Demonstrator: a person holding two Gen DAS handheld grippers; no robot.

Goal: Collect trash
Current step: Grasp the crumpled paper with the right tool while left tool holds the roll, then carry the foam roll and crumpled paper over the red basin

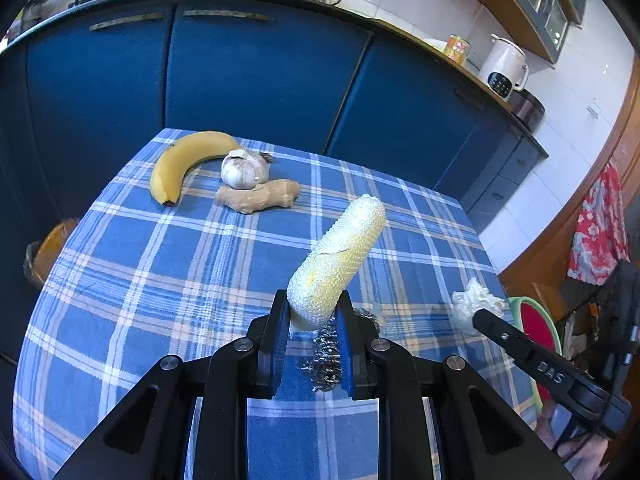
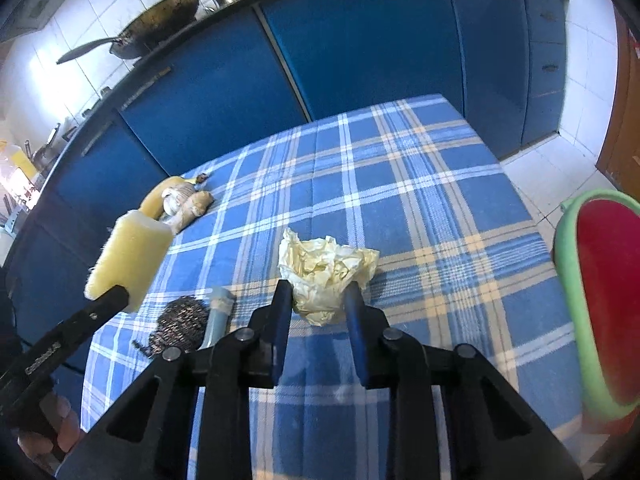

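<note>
My left gripper (image 1: 314, 314) is shut on a pale yellow corn cob (image 1: 336, 258) and holds it above the blue checked tablecloth (image 1: 160, 280); the cob also shows in the right wrist view (image 2: 128, 258). My right gripper (image 2: 318, 300) is shut on a crumpled yellowish tissue (image 2: 326, 268), which shows in the left wrist view (image 1: 476, 304) as a white wad near the table's right edge. A steel wool scrubber (image 2: 180, 328) lies under the left gripper (image 2: 120, 296), also seen in the left wrist view (image 1: 326, 360).
A banana (image 1: 180, 162), garlic bulb (image 1: 244, 170) and ginger root (image 1: 260, 196) lie at the table's far left. A green-rimmed red bin (image 2: 600, 300) stands off the table's right edge. An orange bin (image 1: 50, 252) is at the left. Blue cabinets (image 1: 256, 68) stand behind.
</note>
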